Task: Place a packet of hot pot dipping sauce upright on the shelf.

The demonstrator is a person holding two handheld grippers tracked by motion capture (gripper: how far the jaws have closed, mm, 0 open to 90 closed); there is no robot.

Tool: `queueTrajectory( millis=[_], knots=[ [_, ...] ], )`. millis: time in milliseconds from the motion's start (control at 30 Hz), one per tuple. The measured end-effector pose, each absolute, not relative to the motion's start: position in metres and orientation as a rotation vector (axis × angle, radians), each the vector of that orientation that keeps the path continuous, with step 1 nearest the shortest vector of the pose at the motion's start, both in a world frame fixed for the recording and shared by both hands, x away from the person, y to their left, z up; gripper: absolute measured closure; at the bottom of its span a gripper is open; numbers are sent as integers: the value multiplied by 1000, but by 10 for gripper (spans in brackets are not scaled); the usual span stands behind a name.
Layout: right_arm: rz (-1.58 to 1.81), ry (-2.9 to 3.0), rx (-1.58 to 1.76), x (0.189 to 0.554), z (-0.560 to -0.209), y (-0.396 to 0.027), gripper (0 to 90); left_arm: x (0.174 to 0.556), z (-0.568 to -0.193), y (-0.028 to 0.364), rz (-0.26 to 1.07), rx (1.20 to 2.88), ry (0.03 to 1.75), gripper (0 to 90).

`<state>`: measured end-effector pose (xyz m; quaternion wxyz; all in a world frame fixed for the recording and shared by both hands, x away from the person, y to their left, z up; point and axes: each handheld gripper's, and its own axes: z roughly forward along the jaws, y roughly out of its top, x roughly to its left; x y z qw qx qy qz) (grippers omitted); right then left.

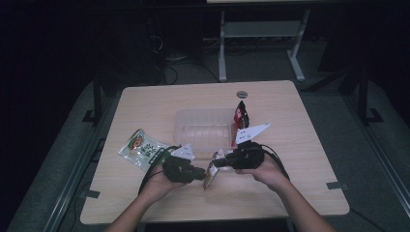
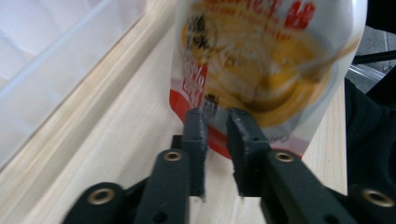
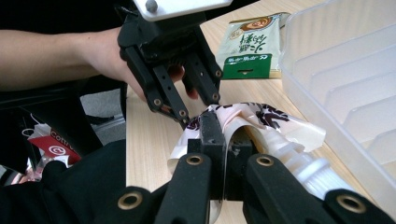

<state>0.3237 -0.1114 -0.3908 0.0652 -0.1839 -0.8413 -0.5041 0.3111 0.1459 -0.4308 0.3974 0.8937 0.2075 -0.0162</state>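
Two tools meet over one soft spouted pouch (image 1: 211, 173) at the near middle of the worktop (image 1: 300, 159), and the risk lies in that shared hold. The left tool (image 1: 199, 173), working from the left, has its jaws narrowly parted at the pouch's bottom seam; in the left gripper view the pads (image 2: 196, 135) stand just either side of the red-edged seam without clearly pressing it, so that side probably carries little or none of the weight. If the right tool moved now, the pouch could swing, fold or slide free, since the film is slick and the pouch sags under its contents. A pull from both sides at once could also crumple it or tug it out of the firmer grip. The right tool (image 1: 218, 162) is closed on the pouch's upper part near the white ribbed spout (image 3: 299, 161), with the film bunched between its jaws in the right gripper view. Farther left on the worktop lies a green and white packet (image 1: 141, 147), well apart from the pouch. Just beyond the tools sits a clear plastic bin (image 1: 203, 128), with a red and black packet (image 1: 241, 116) standing at its right wall; a careless lift might clip the bin's near rim.
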Motion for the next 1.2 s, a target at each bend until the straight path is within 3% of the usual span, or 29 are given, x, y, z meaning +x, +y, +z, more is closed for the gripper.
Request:
queueTrajectory(
  millis=[300,567,1200],
  knots=[
    [-1505,-2586,-534,329,-375,-117,897,303,-429,164,-31,2274,585,506],
    [-1498,-2612,-495,342,-359,-117,897,287,-429,178,-35,2273,587,359],
    [-1493,-2657,-512,390,-317,-118,897,278,-432,194,17,2293,617,312]
  ],
)
